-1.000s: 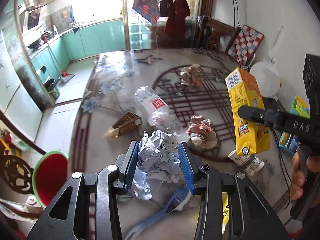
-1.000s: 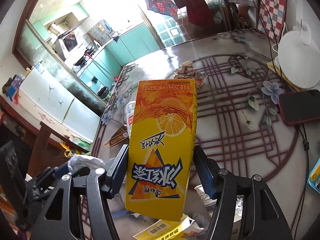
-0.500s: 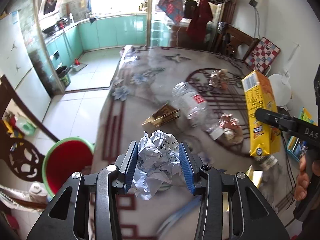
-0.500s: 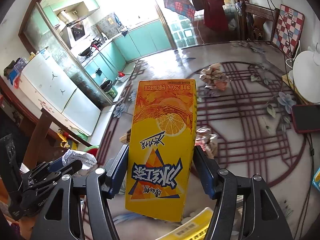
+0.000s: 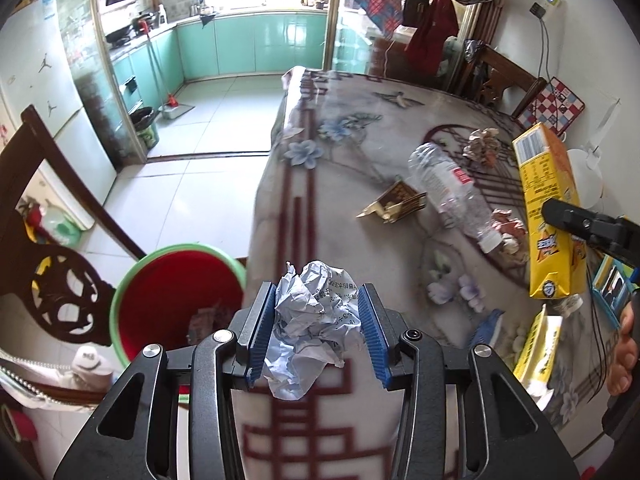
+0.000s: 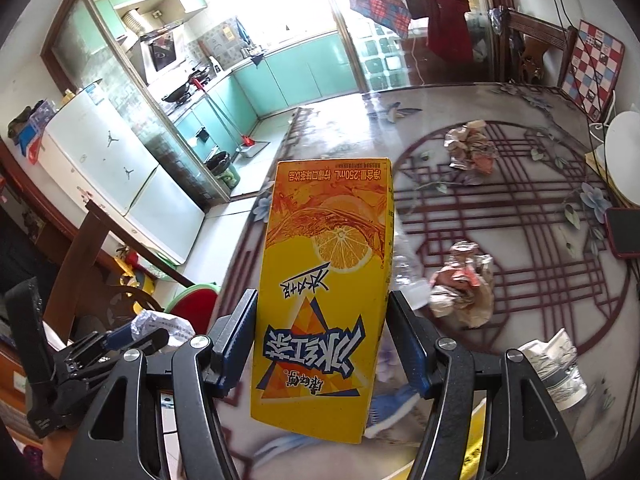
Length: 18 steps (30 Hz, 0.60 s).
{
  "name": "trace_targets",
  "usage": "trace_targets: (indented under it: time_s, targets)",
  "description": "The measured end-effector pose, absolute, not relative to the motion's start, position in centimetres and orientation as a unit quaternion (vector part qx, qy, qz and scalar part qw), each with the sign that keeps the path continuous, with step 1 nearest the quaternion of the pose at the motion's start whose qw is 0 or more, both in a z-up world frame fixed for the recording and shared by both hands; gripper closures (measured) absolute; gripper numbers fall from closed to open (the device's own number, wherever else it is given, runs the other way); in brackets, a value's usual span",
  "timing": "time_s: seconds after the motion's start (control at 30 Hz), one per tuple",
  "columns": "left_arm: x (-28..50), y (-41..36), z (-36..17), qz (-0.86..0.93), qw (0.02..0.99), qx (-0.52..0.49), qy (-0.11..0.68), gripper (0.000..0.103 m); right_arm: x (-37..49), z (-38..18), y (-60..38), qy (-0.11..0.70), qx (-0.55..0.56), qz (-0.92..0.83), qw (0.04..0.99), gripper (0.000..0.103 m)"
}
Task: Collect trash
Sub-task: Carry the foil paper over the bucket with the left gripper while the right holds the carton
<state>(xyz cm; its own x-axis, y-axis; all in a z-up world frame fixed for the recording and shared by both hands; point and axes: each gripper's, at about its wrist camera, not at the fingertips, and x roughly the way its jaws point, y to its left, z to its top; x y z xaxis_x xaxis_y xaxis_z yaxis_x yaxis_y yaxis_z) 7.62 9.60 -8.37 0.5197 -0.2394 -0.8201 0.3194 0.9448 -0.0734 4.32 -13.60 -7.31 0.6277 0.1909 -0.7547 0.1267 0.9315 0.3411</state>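
My left gripper is shut on a crumpled white paper ball and holds it above the table's near edge, just right of a red bin with a green rim on the floor. My right gripper is shut on a yellow drink carton, held in the air over the table; the carton also shows in the left wrist view. The left gripper with its paper shows low left in the right wrist view, with the bin beyond it.
On the patterned table lie a clear plastic bottle, a brown folded wrapper, crumpled wrappers, a paper cup and a phone. A dark wooden chair stands left of the bin.
Both grippers have pulled back and swung left with their loads. The left one now hangs by the table's edge, and the red bin has come closer.
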Motion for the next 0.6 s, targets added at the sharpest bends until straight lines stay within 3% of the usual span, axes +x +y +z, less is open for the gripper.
trace_targets:
  time_s: [0.6]
  targets:
    - [9.4, 16.4, -10.8, -0.123, 0.867, 0.016, 0.482, 0.062, 6.6, -7.2, -4.8, 0.445, 0.156, 0.062, 0.880, 0.040]
